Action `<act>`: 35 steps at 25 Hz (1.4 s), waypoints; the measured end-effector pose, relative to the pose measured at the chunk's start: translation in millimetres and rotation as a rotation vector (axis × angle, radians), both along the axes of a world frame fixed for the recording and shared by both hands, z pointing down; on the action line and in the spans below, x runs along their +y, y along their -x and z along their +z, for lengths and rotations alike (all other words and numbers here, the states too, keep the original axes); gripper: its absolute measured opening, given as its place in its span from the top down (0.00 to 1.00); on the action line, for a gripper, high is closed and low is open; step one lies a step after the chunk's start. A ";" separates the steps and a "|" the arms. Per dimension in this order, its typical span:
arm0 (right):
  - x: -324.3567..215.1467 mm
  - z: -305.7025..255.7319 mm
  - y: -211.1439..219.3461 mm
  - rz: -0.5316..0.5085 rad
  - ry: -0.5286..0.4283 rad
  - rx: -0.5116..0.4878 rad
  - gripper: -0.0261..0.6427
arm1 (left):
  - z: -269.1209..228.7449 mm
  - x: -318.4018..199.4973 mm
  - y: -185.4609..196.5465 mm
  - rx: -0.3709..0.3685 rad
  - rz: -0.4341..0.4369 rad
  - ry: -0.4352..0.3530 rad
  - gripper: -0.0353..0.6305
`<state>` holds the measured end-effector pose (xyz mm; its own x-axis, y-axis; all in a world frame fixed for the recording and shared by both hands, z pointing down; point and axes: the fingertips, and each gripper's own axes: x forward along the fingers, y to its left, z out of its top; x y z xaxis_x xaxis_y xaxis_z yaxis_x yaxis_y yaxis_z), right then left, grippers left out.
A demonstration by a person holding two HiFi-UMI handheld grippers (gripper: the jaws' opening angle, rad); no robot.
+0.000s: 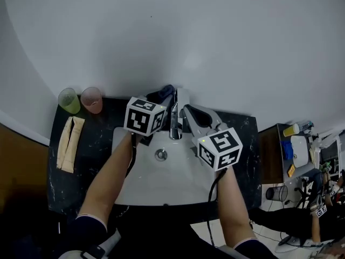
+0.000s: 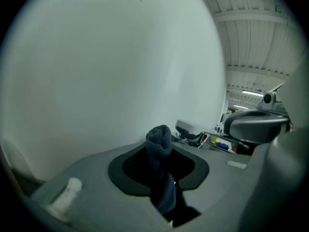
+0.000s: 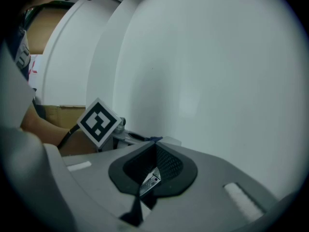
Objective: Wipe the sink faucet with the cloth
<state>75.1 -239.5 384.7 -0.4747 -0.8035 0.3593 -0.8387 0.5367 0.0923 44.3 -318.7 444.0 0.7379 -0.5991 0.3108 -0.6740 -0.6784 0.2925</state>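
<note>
Two cups (image 1: 69, 100) (image 1: 91, 99), towel (image 1: 70, 143), left of faucet (image 1: 174, 120)

The wall (image 1: 172, 36) rises close behind the faucet (image 1: 175, 120), leaving little room at its back. The left gripper (image 1: 157, 97) and right gripper (image 1: 187, 111) crowd its two sides. Between the forearms the basin (image 1: 156, 185) lies open, and so does the counter (image 1: 247, 136) at right. At left, a green cup (image 1: 69, 100), a pink cup (image 1: 92, 99) and a folded towel (image 1: 70, 143) take up the counter.
</note>
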 end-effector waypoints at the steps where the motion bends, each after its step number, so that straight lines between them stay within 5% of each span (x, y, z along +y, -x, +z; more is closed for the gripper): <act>1: 0.1 -0.1 0.0 0.000 -0.001 -0.003 0.95 | 8.2 1.2 0.3 -0.020 0.003 0.019 0.82; 11: -1.4 0.5 0.2 0.009 0.000 -0.006 0.95 | 51.8 35.1 5.9 -0.174 0.070 0.143 0.81; 26: 42.5 -8.9 -9.8 0.129 -0.068 -0.031 0.95 | 9.6 145.4 14.1 -0.080 0.195 0.084 0.81; 35: 89.1 -36.7 0.8 0.173 -0.131 -0.073 0.95 | -49.4 178.8 32.9 0.016 0.176 -0.081 0.81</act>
